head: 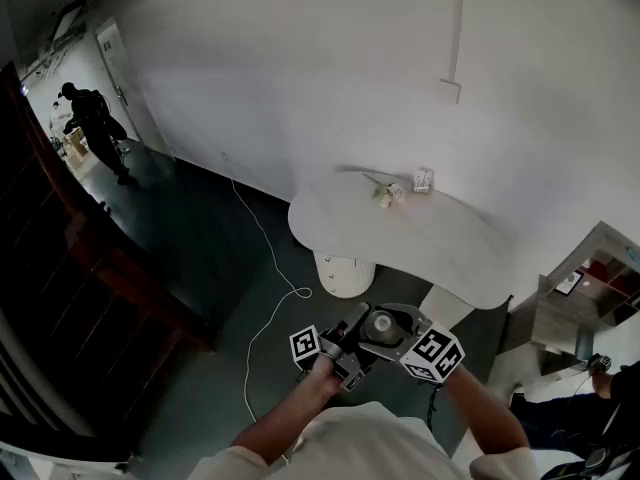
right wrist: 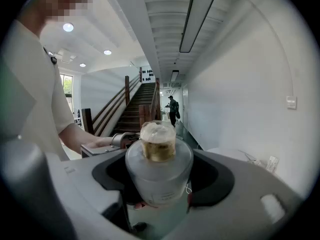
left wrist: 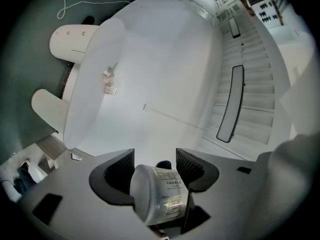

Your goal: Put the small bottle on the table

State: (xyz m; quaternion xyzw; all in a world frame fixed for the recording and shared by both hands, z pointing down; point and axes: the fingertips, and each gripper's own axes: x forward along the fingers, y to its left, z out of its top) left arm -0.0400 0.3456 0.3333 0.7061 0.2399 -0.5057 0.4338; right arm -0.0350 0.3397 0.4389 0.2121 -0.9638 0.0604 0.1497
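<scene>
Though tight in jaws of left gripper [left wrist: 155,160] and right gripper [right wrist: 161,170], small bottle [left wrist: 158,195], label illegible.

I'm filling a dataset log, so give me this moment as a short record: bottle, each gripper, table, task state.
bottle: small bottle, labelled, held in the air
left gripper: shut on the bottle
right gripper: shut on the same bottle
table: white, ahead of the grippers
on table: two small white items, too small to identify
task state: bottle not yet on the table
</scene>
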